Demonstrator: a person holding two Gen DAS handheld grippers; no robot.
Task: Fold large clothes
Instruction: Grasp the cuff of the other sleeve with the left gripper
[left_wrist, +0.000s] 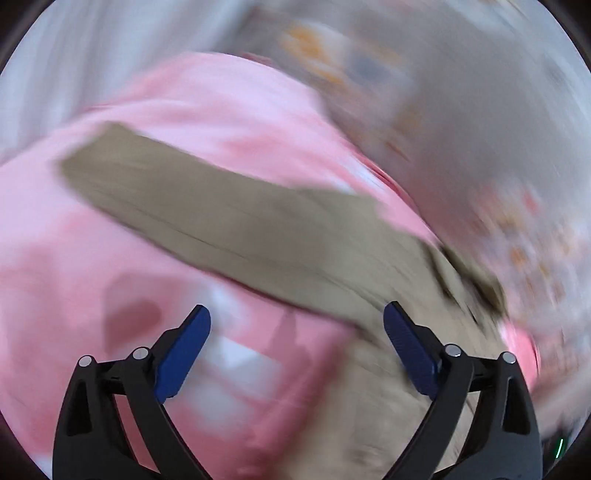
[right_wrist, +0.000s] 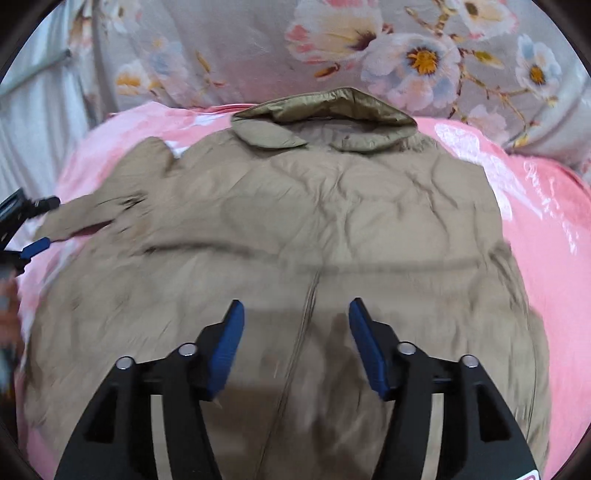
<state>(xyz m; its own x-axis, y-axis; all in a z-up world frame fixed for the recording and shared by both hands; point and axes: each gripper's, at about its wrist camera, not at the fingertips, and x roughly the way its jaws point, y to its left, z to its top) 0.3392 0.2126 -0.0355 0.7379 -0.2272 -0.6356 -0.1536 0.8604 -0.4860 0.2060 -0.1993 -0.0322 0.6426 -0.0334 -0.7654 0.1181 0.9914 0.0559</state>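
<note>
While the one puffy tan quilted jacket lies spread flat on the pink blanket with white patterns, it fills the middle of the right wrist view. Its one collar sits at the top centre, turned open so the shiny lining shows. One seam runs down the middle of the jacket toward the bottom of the frame. One sleeve sticks out to the left edge.

Behind the blanket, across the top of the frame, is one grey cloth with big pink, white and blue flowers.

I count two tongs. The right gripper is at the bottom centre, over the jacket's middle seam. Its two blue fingertips are spread apart with nothing between them. The left gripper peeks in at the left edge of that view, right by the end of the sleeve.

The left wrist view is very blurry. The left gripper is at the bottom there, its two blue pads wide apart and holding nothing. The tan sleeve stretches like a long band from the upper left to the lower right, over the pink blanket.
</note>
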